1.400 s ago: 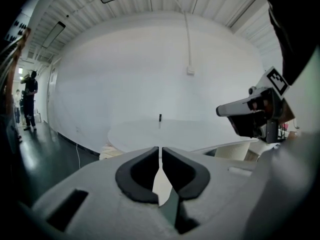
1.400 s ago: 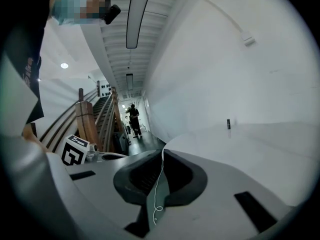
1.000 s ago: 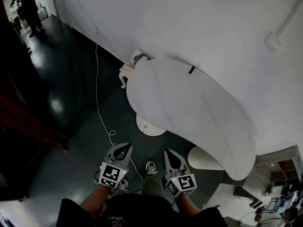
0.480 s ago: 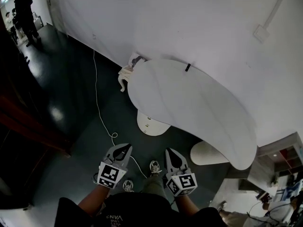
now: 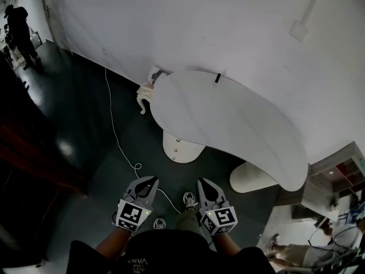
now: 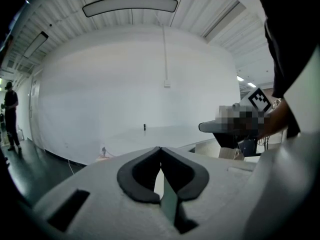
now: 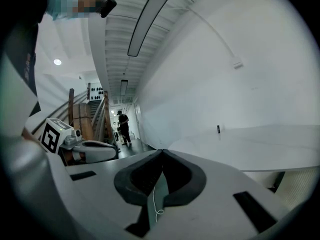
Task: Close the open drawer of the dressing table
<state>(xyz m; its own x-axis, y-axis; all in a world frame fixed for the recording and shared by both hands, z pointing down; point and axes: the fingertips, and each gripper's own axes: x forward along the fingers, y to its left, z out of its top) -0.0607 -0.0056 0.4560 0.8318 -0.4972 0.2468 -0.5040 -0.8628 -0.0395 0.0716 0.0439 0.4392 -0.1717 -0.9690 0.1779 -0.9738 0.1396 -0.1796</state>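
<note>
Dressing table (image 5: 228, 119) drifted up-left in view, dark object (image 5: 217, 77) atop

The dressing table's white top (image 5: 228, 124) is now seen shifted up and to the left in the head view. More of the ribbed pedestal (image 5: 254, 178) under its right end is uncovered. The rounded white piece (image 5: 181, 149) under the front edge, maybe the open drawer (hard to tell from up here), is shown a bit fuller too. The person in the far corridor (image 5: 20, 30) is pushed out toward the left edge. Light-trousered legs (image 5: 293, 253) are now caught at bottom right, not there a second ago.
</note>
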